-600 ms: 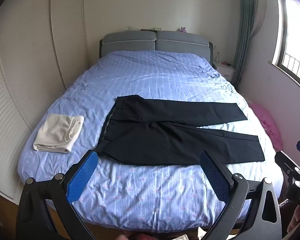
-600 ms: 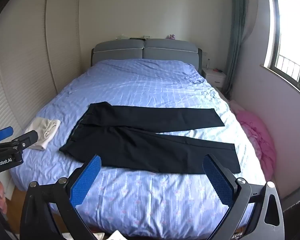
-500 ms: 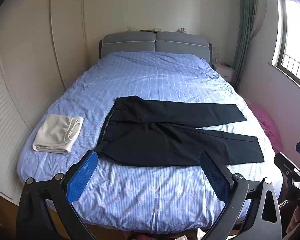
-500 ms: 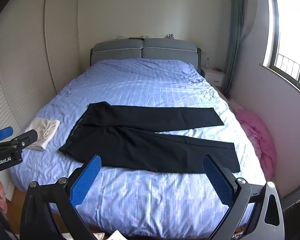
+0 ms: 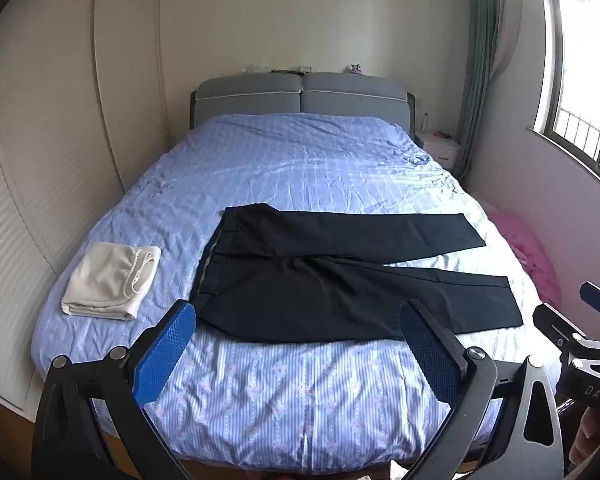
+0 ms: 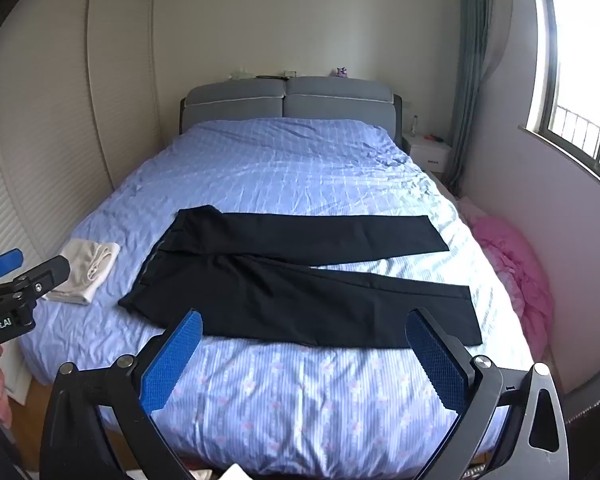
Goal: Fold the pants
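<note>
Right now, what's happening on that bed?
A person holds two grippers above the foot of the bed. The left gripper and right gripper are both open and hold nothing. The black pants lie flat and unfolded, legs spread apart. A folded white garment lies beside the waistband. Folding has not started.

"DAS" on right hand-held gripper, "nRobot.AI" on left hand-held gripper

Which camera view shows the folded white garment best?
The left wrist view: the folded white garment lies whole and unobstructed on the bed. In the right wrist view it sits near the edge, partly hidden behind the left tool.
</note>
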Demonstrator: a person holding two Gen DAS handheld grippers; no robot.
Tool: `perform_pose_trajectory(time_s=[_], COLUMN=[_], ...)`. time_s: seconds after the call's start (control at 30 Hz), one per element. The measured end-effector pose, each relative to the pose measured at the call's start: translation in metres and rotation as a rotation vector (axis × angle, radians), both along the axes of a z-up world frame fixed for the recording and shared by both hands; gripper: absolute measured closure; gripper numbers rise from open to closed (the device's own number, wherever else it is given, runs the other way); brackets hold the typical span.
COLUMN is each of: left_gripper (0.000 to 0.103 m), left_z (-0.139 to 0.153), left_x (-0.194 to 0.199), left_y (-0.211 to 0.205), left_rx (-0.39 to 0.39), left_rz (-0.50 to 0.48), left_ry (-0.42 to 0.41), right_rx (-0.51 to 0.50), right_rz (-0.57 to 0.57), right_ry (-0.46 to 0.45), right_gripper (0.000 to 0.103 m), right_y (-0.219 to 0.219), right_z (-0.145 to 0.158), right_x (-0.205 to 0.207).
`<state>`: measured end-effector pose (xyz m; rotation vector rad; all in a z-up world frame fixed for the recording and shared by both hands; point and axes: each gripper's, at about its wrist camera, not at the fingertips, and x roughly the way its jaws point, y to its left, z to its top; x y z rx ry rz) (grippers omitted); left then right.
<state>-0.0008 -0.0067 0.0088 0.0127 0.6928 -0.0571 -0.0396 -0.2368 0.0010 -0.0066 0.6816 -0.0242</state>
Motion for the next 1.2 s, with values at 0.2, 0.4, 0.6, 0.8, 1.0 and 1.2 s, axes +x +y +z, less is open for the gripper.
perform_pose_trajectory(time_s=[0.2, 0.4, 0.6, 0.8, 1.0, 1.2], left_gripper=[0.0, 0.0, 0.0, 0.0, 0.0, 0.0], left_z=[0.0, 0.002, 0.001, 0.002, 0.002, 0.002], left_x=[0.0, -0.001, -0.002, -0.002, -0.002, -0.002], left_y=[0.001, 0.001, 0.002, 0.001, 0.0, -0.001], left_rx=[0.008, 0.01, 0.01, 0.013, 0.014, 0.013], left_rz=[0.007, 0.006, 0.004, 0.009, 0.008, 0.007], left_ry=[-0.007, -0.018, -0.025, -0.026, -0.027, -0.027], right_rx=[0.001, 0.002, 0.005, 0.006, 0.007, 0.013], right_rz=[-0.002, -0.001, 0.001, 0.001, 0.003, 0.013], right_ry=[-0.002, -0.006, -0.014, -0.016, -0.018, -0.018], right_gripper=[0.0, 0.0, 0.0, 0.0, 0.0, 0.0], right_y=[-0.002, -0.003, -0.004, -0.003, -0.003, -0.002], right_z=[0.003, 0.005, 0.008, 0.008, 0.009, 0.012], right_x=[-0.001, 0.0, 0.0, 0.0, 0.001, 0.004])
